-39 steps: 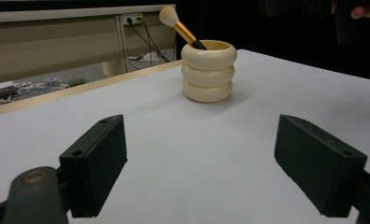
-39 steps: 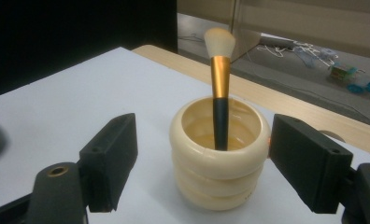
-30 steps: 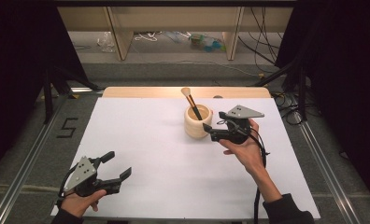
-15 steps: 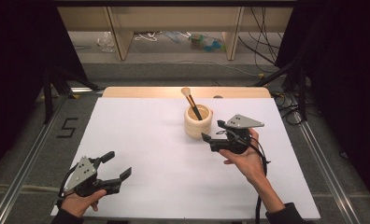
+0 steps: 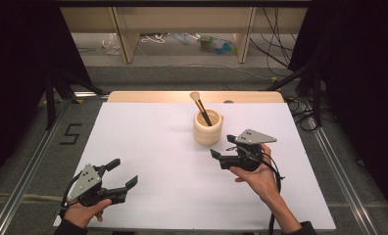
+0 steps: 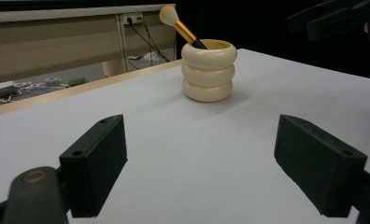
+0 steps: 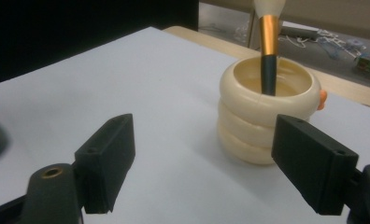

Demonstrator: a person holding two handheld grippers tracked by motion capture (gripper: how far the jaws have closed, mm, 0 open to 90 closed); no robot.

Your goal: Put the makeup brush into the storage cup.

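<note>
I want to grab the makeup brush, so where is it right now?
In the high view the makeup brush stands tilted in the cream ringed cup at the far middle of the white table, just beyond the right gripper.

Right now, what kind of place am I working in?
Most likely a lab recording station, not a home: a white table ringed by black curtains, loose cables on the floor beyond, and a taped number marker beside the table.

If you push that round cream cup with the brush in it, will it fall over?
Probably not easily. The cup looks squat, wide and flat-based, so it would likely slide on the smooth white sheet. The brush leans and sticks out high, so it might wobble or shift against the rim.
</note>
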